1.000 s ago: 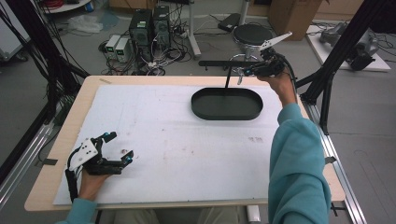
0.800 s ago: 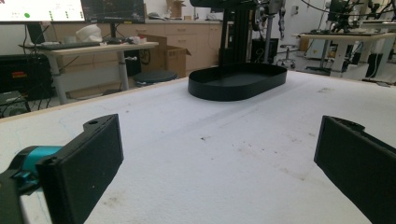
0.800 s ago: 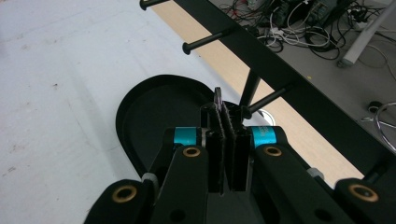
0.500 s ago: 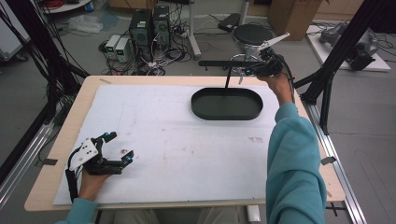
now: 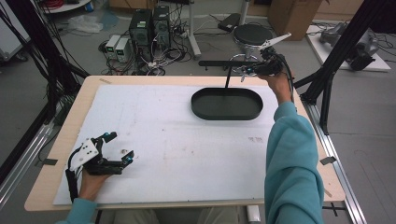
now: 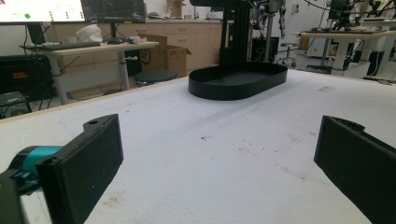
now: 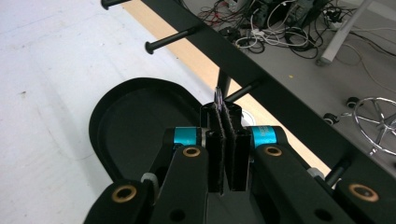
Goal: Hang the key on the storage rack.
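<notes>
A black oval tray (image 5: 205, 109) lies on the white mat at the far right of the table. From it rises a post (image 5: 227, 80) that carries a black bar (image 5: 219, 63) with short pegs (image 7: 168, 41). My right gripper (image 5: 245, 71) is up at that bar, above the tray's (image 7: 116, 121) far rim. Its jaws are pressed together on a thin dark piece (image 7: 217, 97) whose tip pokes out beside a peg. My left gripper (image 5: 120, 146) rests near the table's front left corner. It stands open with nothing between its fingers (image 6: 88, 158), and it faces the tray (image 6: 238, 80).
The white mat (image 5: 177, 144) covers most of the wooden table. Beyond the far edge are computers and cables (image 5: 149, 32) on the floor and a round stool (image 5: 252, 33). Black frame struts (image 5: 327, 88) stand at the right.
</notes>
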The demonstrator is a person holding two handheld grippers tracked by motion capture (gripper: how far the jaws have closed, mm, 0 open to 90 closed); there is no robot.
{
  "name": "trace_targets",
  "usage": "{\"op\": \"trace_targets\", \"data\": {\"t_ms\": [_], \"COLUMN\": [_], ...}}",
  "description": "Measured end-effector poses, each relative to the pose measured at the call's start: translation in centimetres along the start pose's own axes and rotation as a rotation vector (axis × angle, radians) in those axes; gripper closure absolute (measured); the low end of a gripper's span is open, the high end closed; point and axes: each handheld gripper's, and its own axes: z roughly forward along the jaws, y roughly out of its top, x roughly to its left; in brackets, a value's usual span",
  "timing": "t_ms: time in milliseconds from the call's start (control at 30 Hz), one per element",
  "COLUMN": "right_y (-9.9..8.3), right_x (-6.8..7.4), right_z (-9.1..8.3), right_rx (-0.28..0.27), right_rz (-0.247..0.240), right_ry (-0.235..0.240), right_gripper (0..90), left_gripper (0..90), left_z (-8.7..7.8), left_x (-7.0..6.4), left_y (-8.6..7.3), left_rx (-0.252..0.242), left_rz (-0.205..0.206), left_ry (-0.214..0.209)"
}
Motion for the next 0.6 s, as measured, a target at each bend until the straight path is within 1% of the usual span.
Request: {"op": "trace_targets", "data": {"t_ms": [133, 167, 200, 267, 300, 333, 467, 500, 533, 567, 600], "right_y": [-0.03, -0.03, -0.03, 0.05, 0.05, 0.11, 0.12, 0.12, 0.13, 0.14, 0.13], "right_x": [-0.13, -0.18, -0.18, -0.16, -0.16, -0.15, -0.19, -0.16, -0.12, -0.11, -0.12], "right_z": [0.16, 0.33, 0.33, 0.58, 0.58, 0.68, 0.83, 0.85, 0.75, 0.64, 0.53], "right_rx": [-0.004, -0.005, -0.005, -0.005, -0.005, -0.012, -0.020, -0.019, -0.043, -0.055, -0.073], "right_rz": [0.006, 0.004, 0.004, 0.006, 0.006, 0.005, 0.007, 0.007, 0.017, 0.022, 0.028], "right_ry": [-0.007, -0.018, -0.018, -0.042, -0.042, -0.055, -0.070, -0.080, -0.106, -0.116, -0.123], "right_gripper": [88.8, 88.8, 88.8, 88.6, 88.6, 88.2, 87.3, 84.5, 75.2, 71.4, 63.7], "left_gripper": [1.7, 1.7, 1.7, 1.7, 1.7, 1.7, 1.7, 1.7, 1.7, 1.7, 1.7], "left_z": [0.02, 0.02, 0.02, 0.01, 0.02, 0.03, 0.01, 0.01, 0.02, 0.01, 0.01], "left_x": [-0.03, -0.03, -0.03, -0.02, -0.03, -0.02, 0.00, -0.02, -0.03, 0.00, 0.01], "left_y": [-0.01, 0.00, 0.00, 0.00, 0.00, 0.00, 0.00, 0.00, 0.00, 0.00, 0.00], "left_rx": [-0.001, -0.001, -0.001, 0.000, -0.001, -0.002, 0.000, -0.001, -0.003, -0.001, 0.000], "left_rz": [0.001, 0.000, 0.000, 0.001, 0.000, -0.002, 0.000, -0.001, -0.003, -0.001, -0.001], "left_ry": [0.002, 0.001, 0.001, 0.000, 0.001, 0.000, 0.001, 0.001, 0.001, 0.001, 0.002]}}
